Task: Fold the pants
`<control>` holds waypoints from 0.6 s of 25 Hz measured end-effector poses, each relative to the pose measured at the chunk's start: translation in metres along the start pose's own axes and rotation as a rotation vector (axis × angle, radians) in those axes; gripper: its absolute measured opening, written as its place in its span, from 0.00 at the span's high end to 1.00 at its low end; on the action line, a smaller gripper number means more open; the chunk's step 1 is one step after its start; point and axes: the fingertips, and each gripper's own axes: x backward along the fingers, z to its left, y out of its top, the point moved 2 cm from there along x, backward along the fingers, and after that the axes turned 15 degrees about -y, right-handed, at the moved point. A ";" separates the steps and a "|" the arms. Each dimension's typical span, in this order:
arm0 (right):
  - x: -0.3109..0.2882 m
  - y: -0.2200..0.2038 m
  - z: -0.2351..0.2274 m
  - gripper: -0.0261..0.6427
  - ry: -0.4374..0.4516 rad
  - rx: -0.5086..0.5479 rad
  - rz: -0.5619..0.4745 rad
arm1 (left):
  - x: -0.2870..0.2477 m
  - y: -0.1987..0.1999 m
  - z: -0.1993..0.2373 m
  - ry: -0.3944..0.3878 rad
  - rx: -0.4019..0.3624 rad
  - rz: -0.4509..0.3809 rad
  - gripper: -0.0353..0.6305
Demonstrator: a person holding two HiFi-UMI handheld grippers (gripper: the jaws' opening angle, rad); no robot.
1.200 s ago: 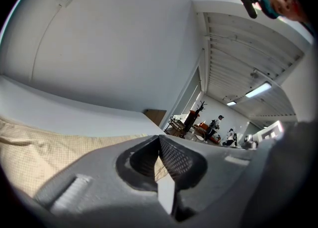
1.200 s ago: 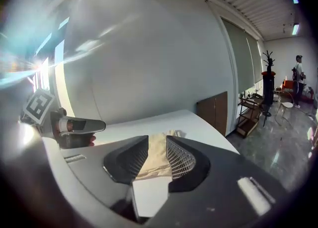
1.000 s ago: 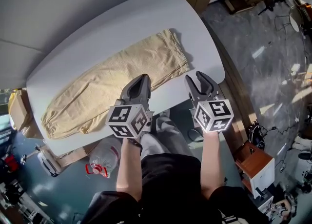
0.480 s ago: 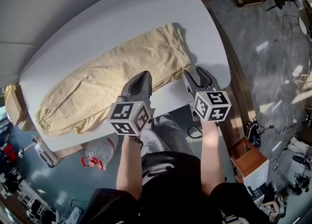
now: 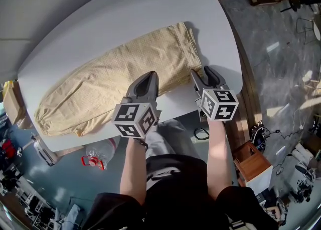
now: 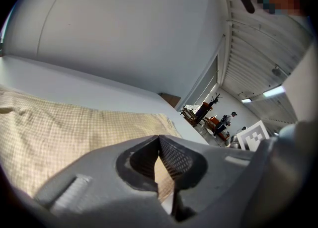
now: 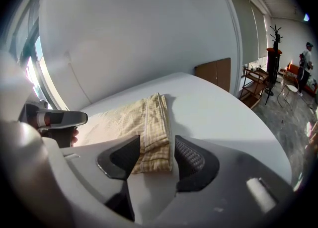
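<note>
R gripper point(image 7: 157, 145): jaws spread and have just been opening wider. In its own view the waistband corner of the pants point(image 7: 141, 117) shows in the gap btw the pads, neither pad pressing on it. L gripper point(image 6: 159, 137): jaws pressed together at the tips, nothing pinched. Cloth shows only through the small gap behind the tips. Can't tell whether the tips touch the cloth.

Head view gives the whole layout, which neither gripper view does. The tan checked pants lie flat, stretched slantwise over the white worktop point(image 5: 125, 18). Waistband is at the right end, leg cuffs point(image 5: 47, 119) at the left end, close to the worktop's left edge. L gripper point(image 5: 149, 77) sits over the pants' near edge, approx mid-length. R gripper point(image 5: 202, 71) is just beside the waistband's near corner, close to the worktop's near-right edge. Head view also shows floor stuff: a plastic bottle point(image 5: 98, 155) w/ a red part at near left, a wooden box point(image 5: 253, 163) at near right.

R gripper view only: the waistband's stitched bands seen end-on, L gripper at its left, a coat stand point(image 7: 275, 48) far right. L gripper view only: R gripper's marker cube point(image 6: 253, 135) at right, plus the check weave close up.
</note>
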 end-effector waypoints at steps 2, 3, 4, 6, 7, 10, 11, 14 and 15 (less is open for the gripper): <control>-0.004 -0.001 0.002 0.67 -0.011 0.040 0.030 | 0.000 -0.001 0.002 0.006 0.007 -0.001 0.94; -0.005 -0.003 0.002 0.70 -0.020 0.064 0.048 | 0.001 -0.002 0.002 0.008 0.009 -0.002 0.94; -0.006 -0.004 0.001 0.71 -0.030 0.085 0.063 | 0.001 -0.002 0.001 0.010 0.011 -0.004 0.94; -0.006 -0.005 -0.002 0.72 -0.045 0.108 0.079 | 0.002 -0.002 0.000 0.016 0.012 -0.009 0.94; -0.006 -0.005 -0.002 0.73 -0.049 0.114 0.081 | 0.003 -0.001 0.001 0.018 0.013 -0.012 0.94; -0.006 -0.004 0.004 0.76 -0.036 0.121 0.094 | 0.008 0.004 0.006 0.023 0.014 -0.016 0.94; -0.007 -0.005 0.006 0.78 -0.025 0.121 0.101 | 0.008 0.004 0.007 0.023 0.014 -0.016 0.94; -0.007 -0.006 0.009 0.83 -0.012 0.117 0.106 | 0.005 0.005 0.006 0.018 0.012 -0.013 0.94; -0.007 -0.006 0.008 0.83 -0.016 0.110 0.103 | 0.004 0.005 0.005 0.016 0.011 -0.012 0.94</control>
